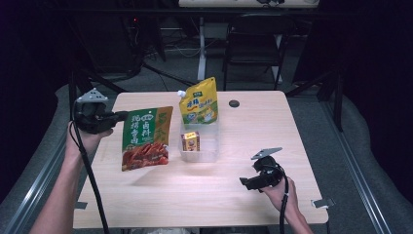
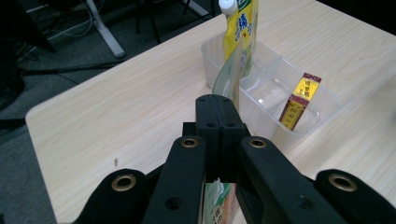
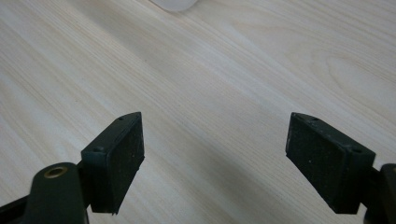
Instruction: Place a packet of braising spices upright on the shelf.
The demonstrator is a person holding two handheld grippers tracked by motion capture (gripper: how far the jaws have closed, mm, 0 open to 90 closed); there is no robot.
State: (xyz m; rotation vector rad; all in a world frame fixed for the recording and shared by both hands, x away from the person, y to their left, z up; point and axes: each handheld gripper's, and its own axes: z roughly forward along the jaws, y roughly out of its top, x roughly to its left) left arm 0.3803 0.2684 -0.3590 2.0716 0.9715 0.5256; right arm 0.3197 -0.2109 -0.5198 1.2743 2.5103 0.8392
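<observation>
Black jaws of the left gripper [image 1: 120,116] are clamped on the left edge of the green sauce packet [image 1: 145,138], and we see it hanging above the table [image 1: 234,195], left of the clear tray [image 1: 207,152], long axis upright, red food picture lowest. Our right gripper [image 3: 215,158] gapes wide near the right.

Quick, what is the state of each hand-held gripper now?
Left hand-held gripper: closed on the green sauce pouch, held up off the table.
Right hand-held gripper: open, holding nothing.
</observation>
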